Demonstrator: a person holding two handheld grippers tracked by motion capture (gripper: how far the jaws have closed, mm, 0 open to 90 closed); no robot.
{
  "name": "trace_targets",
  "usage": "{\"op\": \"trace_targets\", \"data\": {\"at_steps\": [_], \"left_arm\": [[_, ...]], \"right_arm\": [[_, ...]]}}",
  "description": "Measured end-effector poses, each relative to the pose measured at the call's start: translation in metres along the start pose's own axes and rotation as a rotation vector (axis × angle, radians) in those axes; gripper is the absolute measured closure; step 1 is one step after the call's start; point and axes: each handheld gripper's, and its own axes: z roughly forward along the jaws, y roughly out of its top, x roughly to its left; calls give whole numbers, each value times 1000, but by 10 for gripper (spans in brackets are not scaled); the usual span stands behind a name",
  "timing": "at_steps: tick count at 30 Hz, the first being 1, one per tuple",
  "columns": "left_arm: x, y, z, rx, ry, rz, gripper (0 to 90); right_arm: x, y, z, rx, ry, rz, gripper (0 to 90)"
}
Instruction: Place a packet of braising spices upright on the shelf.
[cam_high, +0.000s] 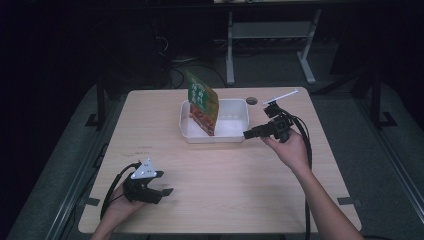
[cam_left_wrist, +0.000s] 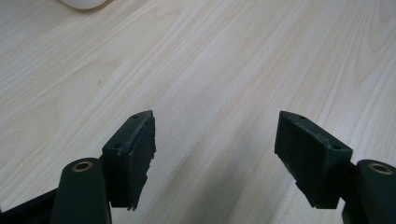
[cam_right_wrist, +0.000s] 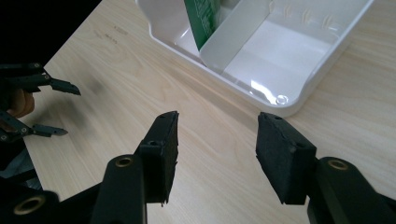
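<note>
Right gripper (cam_high: 248, 133): jaws apart, empty, just beside white tray (cam_high: 235, 135).
Left gripper (cam_high: 169, 191): jaws apart, empty, over table (cam_high: 225, 175).
Packet (cam_high: 204, 102): leaning in tray, apparently upright-tilted.

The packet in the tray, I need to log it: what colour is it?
Green top, orange-red lower part; clearest in the high view.

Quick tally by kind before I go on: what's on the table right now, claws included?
White divided tray: 1
Green and orange food packet, standing in the tray's left compartment: 1
Claws, both open with nothing between the jaws: 2, left claw and right claw
Total: 4
</note>
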Motion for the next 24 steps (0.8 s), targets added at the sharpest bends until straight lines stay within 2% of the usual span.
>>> {"op": "trace_targets", "data": {"at_steps": [11,24], "left_arm": [[-1,0,-1,-6,3,-3,283],[-1,0,0,-4,3,-3,282]], "right_arm": [[-5,-22,0,8,6,12,470],[-14,-45,-1,12,10,48,461]]}}
